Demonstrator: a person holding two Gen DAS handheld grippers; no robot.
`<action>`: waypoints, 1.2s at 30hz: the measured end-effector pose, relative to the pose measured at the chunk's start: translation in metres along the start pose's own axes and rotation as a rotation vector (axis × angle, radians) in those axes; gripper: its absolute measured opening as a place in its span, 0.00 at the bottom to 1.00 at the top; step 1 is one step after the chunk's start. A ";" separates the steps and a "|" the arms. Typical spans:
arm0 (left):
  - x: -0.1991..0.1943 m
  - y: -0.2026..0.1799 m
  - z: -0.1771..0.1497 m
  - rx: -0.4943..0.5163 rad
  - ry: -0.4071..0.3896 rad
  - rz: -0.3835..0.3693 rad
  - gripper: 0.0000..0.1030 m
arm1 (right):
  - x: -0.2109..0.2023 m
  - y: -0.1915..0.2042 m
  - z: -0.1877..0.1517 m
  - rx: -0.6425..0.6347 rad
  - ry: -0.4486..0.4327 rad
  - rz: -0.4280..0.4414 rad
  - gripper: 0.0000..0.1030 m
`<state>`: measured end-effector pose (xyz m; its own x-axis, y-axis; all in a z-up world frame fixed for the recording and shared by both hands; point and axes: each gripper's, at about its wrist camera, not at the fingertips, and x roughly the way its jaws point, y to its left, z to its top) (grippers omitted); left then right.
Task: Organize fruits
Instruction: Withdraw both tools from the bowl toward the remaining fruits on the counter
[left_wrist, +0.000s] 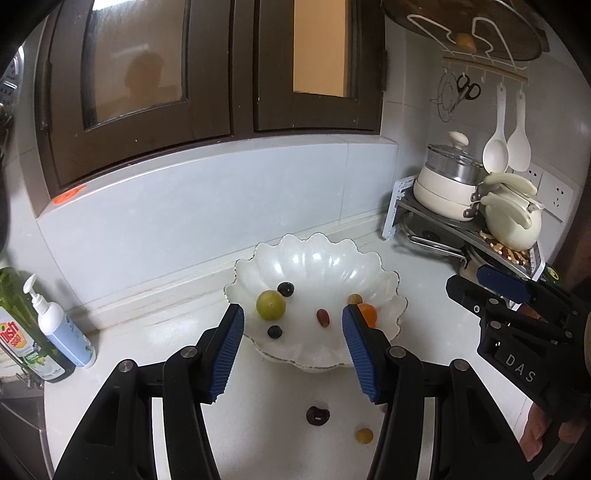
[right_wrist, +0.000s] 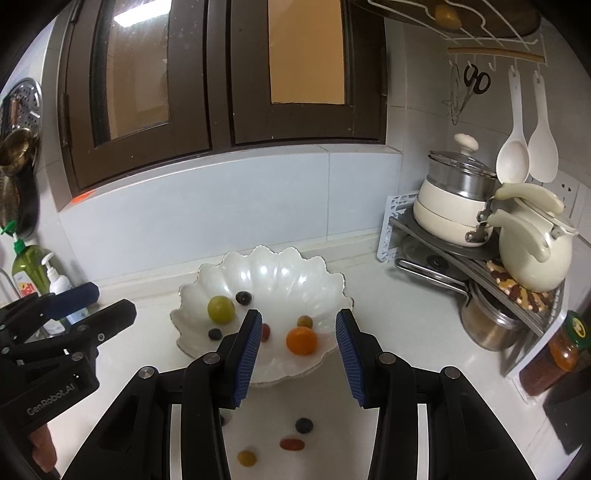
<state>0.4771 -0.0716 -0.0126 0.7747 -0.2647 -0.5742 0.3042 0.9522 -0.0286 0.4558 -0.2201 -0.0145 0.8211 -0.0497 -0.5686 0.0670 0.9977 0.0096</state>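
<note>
A white scalloped bowl sits on the white counter. In it lie a green round fruit, an orange fruit, two dark berries, a red oval fruit and a small tan one. On the counter in front lie a dark fruit, a yellow one, a red one and a blue berry. My left gripper is open and empty above the bowl's near rim. My right gripper is open and empty, just before the bowl.
A rack with cream pots and a kettle stands at the right. Jars sit below it. Soap bottles stand at the left by the sink. Dark window frames rise behind the tiled ledge.
</note>
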 end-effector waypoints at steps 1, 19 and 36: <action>-0.002 0.000 -0.002 -0.002 -0.001 -0.002 0.54 | -0.002 0.001 -0.001 0.000 -0.003 0.000 0.42; -0.020 0.003 -0.042 0.015 0.018 -0.013 0.55 | -0.022 0.010 -0.046 0.036 0.018 0.025 0.42; -0.012 0.004 -0.076 0.055 0.068 -0.022 0.55 | -0.020 0.018 -0.083 0.044 0.051 0.006 0.42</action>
<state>0.4268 -0.0535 -0.0681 0.7290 -0.2724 -0.6279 0.3517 0.9361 0.0023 0.3938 -0.1977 -0.0718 0.7917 -0.0402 -0.6096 0.0880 0.9949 0.0487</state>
